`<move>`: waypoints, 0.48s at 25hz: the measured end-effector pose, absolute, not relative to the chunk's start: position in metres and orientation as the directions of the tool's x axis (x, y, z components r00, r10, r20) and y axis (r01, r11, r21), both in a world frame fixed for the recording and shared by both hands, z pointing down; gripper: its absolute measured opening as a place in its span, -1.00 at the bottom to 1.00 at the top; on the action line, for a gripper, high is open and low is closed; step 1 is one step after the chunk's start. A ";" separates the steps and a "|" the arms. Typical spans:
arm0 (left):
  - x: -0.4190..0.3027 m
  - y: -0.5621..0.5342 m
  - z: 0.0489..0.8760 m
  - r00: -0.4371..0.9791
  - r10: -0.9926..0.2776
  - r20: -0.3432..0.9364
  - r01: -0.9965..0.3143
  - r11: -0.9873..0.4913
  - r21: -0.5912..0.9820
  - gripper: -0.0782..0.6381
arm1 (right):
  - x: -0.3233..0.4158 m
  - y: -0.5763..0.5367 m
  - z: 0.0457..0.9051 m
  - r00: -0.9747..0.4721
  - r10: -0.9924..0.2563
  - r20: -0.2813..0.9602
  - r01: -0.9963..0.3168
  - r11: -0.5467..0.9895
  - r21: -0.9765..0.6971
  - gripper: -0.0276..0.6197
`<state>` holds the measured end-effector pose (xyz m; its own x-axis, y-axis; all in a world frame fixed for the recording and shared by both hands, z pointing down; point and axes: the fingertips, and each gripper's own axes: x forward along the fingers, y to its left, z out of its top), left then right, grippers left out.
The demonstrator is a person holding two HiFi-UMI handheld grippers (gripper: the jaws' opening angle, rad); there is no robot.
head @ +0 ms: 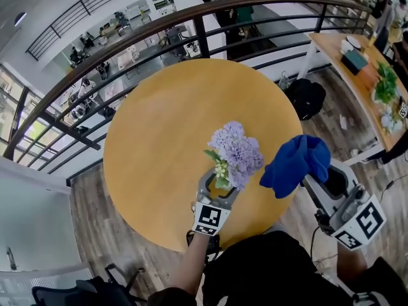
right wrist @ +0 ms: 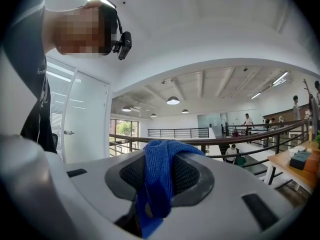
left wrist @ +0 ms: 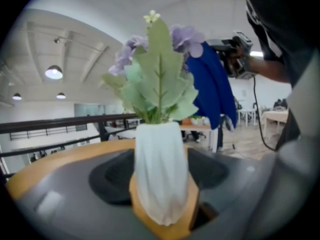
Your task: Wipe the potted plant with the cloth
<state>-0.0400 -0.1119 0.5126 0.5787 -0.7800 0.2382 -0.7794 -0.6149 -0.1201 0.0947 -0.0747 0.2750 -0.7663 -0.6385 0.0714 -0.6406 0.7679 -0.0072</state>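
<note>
Left gripper (head: 221,182): lower centre of the head view, jaws closed on the white pot of the potted plant (head: 236,150), which stands on the round table (head: 153,132). Right gripper (head: 311,178): lower right, clamping the blue cloth (head: 294,163) just beside the flowers.

Premises: upper gallery of an open-plan office or lab building. Evidence: a curved dark railing (head: 191,14) borders the wood-plank floor (head: 102,228) and overlooks a lower level crowded with workstations (head: 127,18). A round yellow desk (head: 159,126) and a long wooden desk (head: 344,50) stand here, under round ceiling lamps (right wrist: 173,100).
</note>
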 end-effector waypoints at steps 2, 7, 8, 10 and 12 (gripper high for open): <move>-0.038 -0.112 0.514 0.583 -0.777 0.236 -0.775 -0.619 -0.124 0.13 | 0.091 -0.076 0.274 -0.776 -0.626 0.071 -0.628 0.778 0.002 -0.55; -0.039 -0.110 0.514 0.576 -0.784 0.233 -0.782 -0.611 -0.124 0.12 | 0.077 -0.080 0.251 -0.811 -0.585 0.029 -0.584 0.811 0.043 -0.55; -0.038 -0.110 0.515 0.577 -0.783 0.233 -0.781 -0.612 -0.122 0.12 | 0.072 -0.081 0.246 -0.820 -0.572 0.019 -0.571 0.819 0.053 -0.55; -0.036 -0.111 0.515 0.581 -0.780 0.235 -0.779 -0.616 -0.120 0.12 | 0.058 -0.081 0.242 -0.848 -0.529 0.020 -0.526 0.847 0.077 -0.55; -0.035 -0.112 0.516 0.585 -0.776 0.236 -0.775 -0.620 -0.121 0.12 | 0.039 -0.082 0.253 -0.878 -0.476 0.056 -0.469 0.877 0.103 -0.55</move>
<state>-0.0354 -0.1120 0.5159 0.5846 -0.7764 0.2356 -0.7749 -0.6203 -0.1213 0.0389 -0.0815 0.2528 -0.8779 -0.4756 0.0558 -0.4687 0.8773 0.1033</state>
